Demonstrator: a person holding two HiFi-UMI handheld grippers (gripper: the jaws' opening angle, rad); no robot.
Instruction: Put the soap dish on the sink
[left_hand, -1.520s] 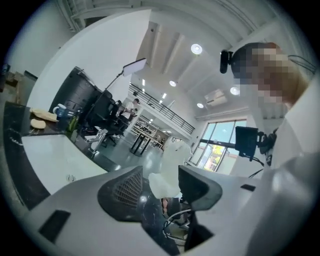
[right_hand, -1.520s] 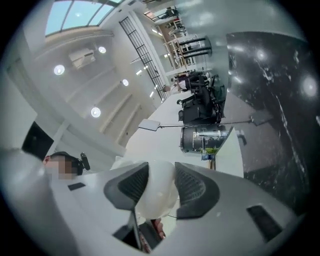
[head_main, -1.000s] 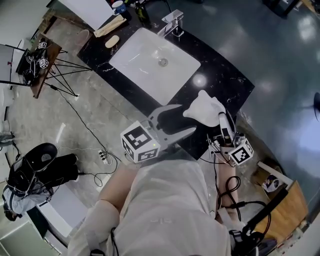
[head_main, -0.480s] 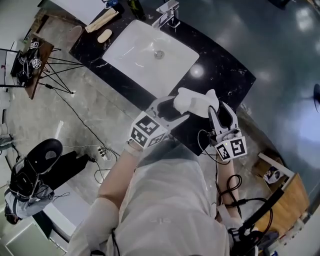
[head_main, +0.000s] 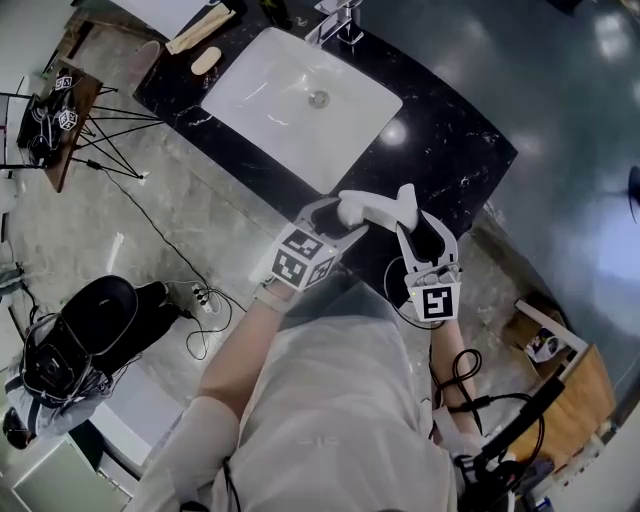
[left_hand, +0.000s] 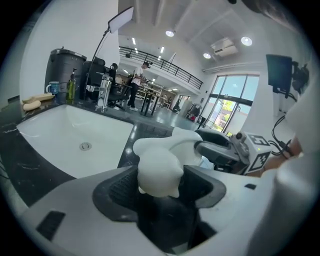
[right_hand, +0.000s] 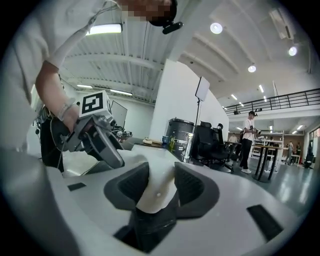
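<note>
Soap dish (head_main: 375, 207): white, glossy, curvy w/ rounded lobes. I've got L gripper (head_main: 338, 222) clamped on its left end, R gripper (head_main: 420, 226) on its right. It's over the black countertop (head_main: 455, 150), right of the sink (head_main: 255, 105).

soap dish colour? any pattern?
Plain white soap dish, no pattern visible. Shows best in the left gripper view.

No readable text, brand or number anywhere. Only coded marks: black-and-white square markers on the left cube (head_main: 300, 262) and the right cube (head_main: 434, 301), and the same kind on the small cubes (head_main: 66, 118) at top left in the head view. The markers carry no letters or digits. Any label on the bottle (left_hand: 72, 86) by the tap is too small to read.
</note>
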